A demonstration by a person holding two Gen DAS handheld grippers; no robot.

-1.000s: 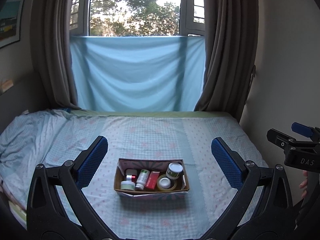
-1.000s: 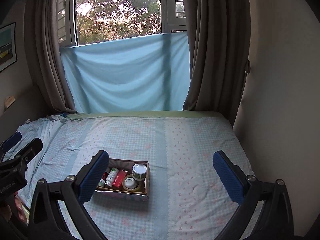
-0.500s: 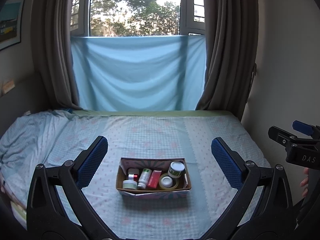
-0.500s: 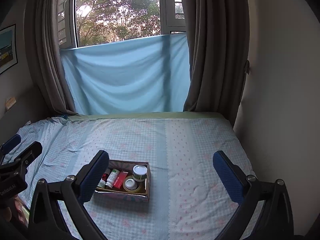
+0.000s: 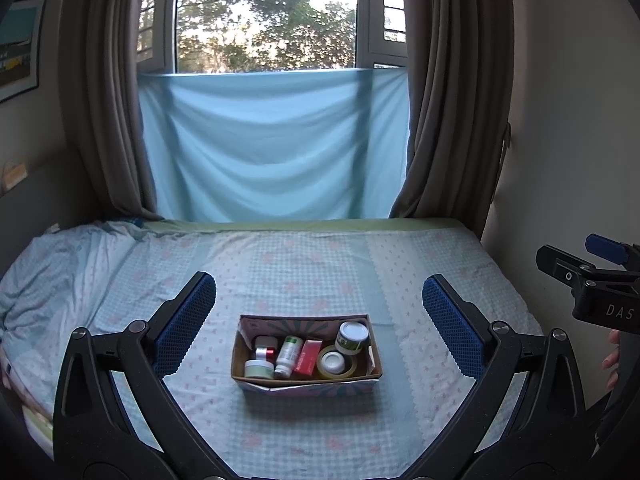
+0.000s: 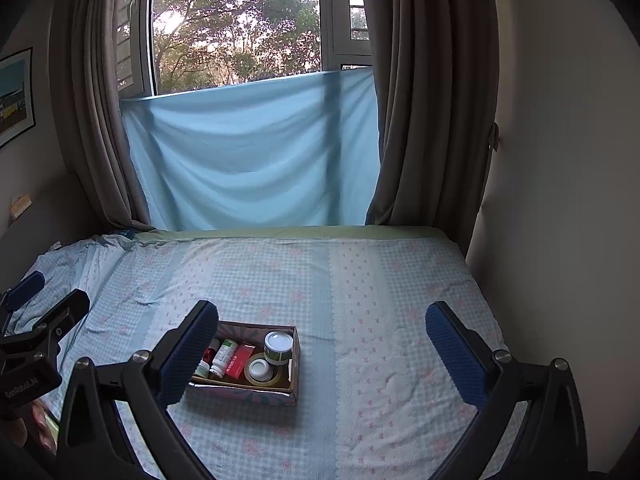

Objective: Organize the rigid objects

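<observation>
A bed w/ a pale blue checked sheet fills the lower room; its left side is rumpled. At the far end a light blue cloth is hung across the lower window, flanked by grey-brown curtains; trees are seen thru the glass. A framed picture is hung on the left wall.

Near the bed's front middle a cardboard box is set on the sheet. Inside are packed a white bottle lying down, a red carton just beside it, a tape roll w/ a small jar in its hole, a green-label jar at the back right, a pale green jar at front left (a small red-banded item behind it can't be made out).

In the right wrist view the box is partly hidden by that gripper's left finger.

The left gripper is held above the bed, fingers spread wide, nothing between them, box framed in the gap. The right gripper is likewise spread wide & unloaded, w/ the box low-left of its gap. Both are well apart from the box.
</observation>
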